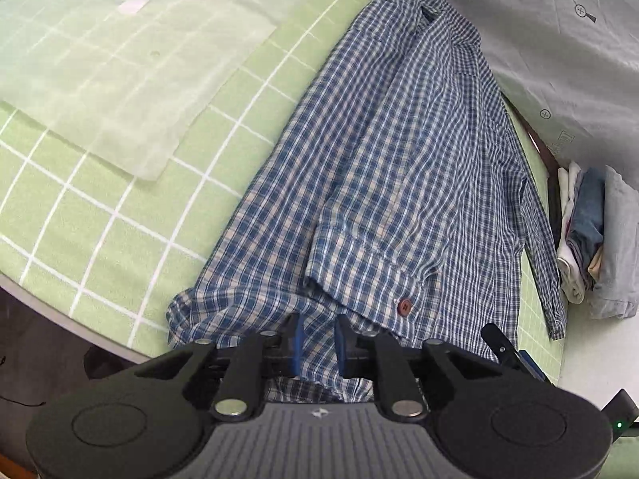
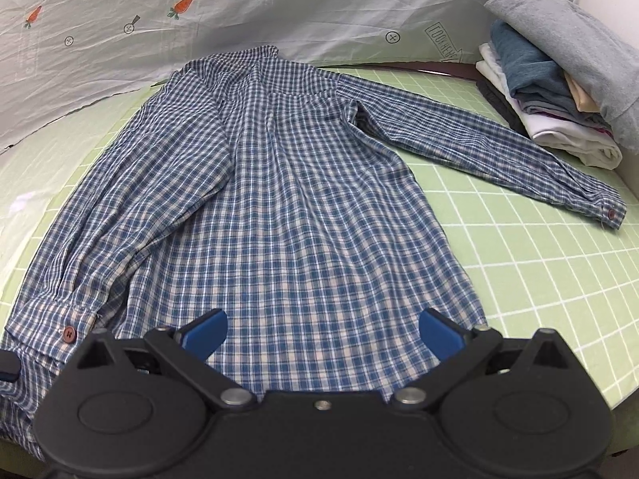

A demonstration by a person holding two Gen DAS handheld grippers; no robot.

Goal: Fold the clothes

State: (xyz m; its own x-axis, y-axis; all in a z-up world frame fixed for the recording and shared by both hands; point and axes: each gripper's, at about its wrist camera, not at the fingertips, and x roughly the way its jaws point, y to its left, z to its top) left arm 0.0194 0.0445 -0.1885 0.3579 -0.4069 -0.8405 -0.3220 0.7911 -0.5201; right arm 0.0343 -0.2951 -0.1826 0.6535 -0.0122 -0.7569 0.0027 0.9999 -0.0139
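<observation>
Green grid mat (image 1: pixel 100 219): only the left view shows its translucent sheet (image 1: pixel 120 72); both claws open.

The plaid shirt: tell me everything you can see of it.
The shirt is a long-sleeved woven one in blue and white plaid, of thin wrinkled cloth, with a collar at the far end. It lies spread flat on the green grid mat. One sleeve stretches out toward the pile of folded clothes; the other sleeve is folded in over the body, its cuff showing a reddish button. The hem lies nearest both hand-held grippers.
</observation>
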